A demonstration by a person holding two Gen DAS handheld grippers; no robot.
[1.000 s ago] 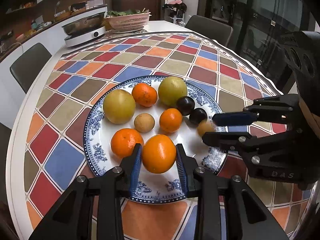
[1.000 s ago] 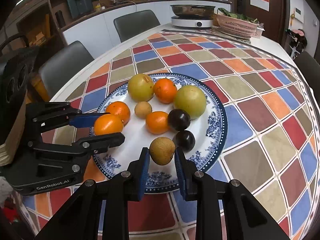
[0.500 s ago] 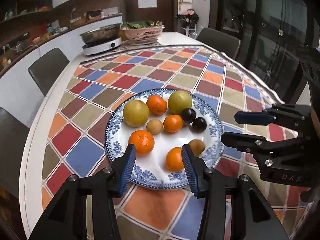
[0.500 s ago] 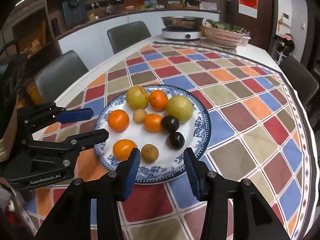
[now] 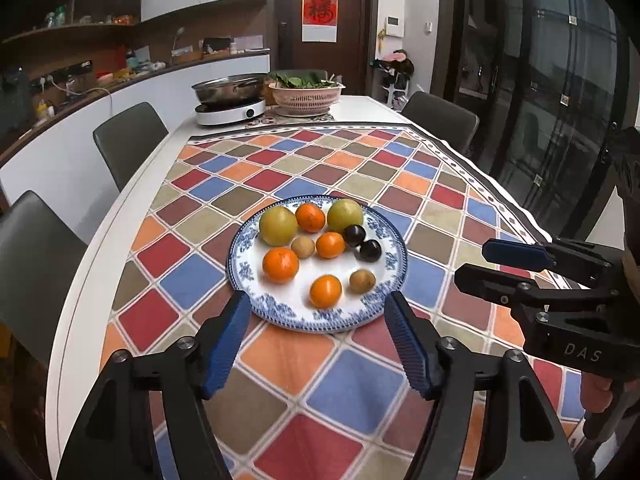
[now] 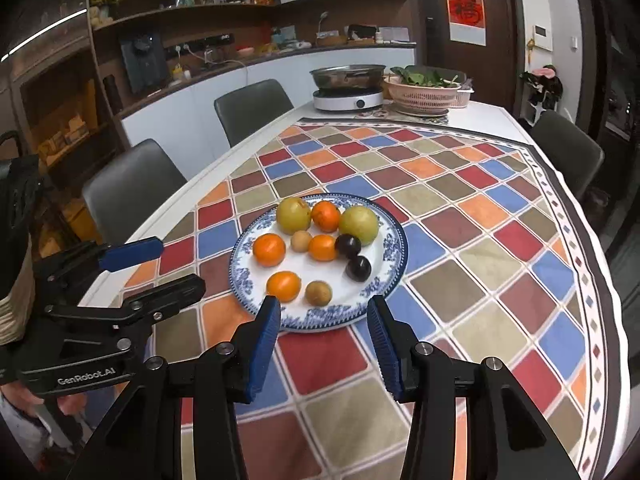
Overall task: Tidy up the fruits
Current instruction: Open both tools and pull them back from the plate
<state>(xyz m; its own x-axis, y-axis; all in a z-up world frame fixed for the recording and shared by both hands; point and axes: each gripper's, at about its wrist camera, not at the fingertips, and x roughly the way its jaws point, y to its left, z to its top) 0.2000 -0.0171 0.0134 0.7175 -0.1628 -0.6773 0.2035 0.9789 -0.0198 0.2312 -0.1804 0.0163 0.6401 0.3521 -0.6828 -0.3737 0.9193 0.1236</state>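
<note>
A blue-and-white plate (image 5: 394, 276) (image 6: 394, 268) sits on the checkered tablecloth and holds several fruits: two yellow-green ones, oranges, two dark plums and two small brown fruits. The nearest orange (image 5: 325, 291) (image 6: 283, 286) and a brown fruit (image 5: 362, 281) (image 6: 318, 293) lie at the plate's front. My left gripper (image 5: 316, 314) is open and empty, just short of the plate's near rim; it also shows in the right wrist view (image 6: 160, 264). My right gripper (image 6: 322, 316) is open and empty at the near rim; it shows in the left wrist view (image 5: 472, 260).
An induction cooker with a steel pot (image 5: 230, 100) (image 6: 347, 88) and a pink basket of greens (image 5: 306, 94) (image 6: 426, 92) stand at the table's far end. Grey chairs (image 5: 130, 140) (image 6: 252, 106) line the table's sides. The table edge is near on the left.
Both grippers opened, let go of the orange and the brown fruit onto the plate's front, and pulled back and up from the plate.
</note>
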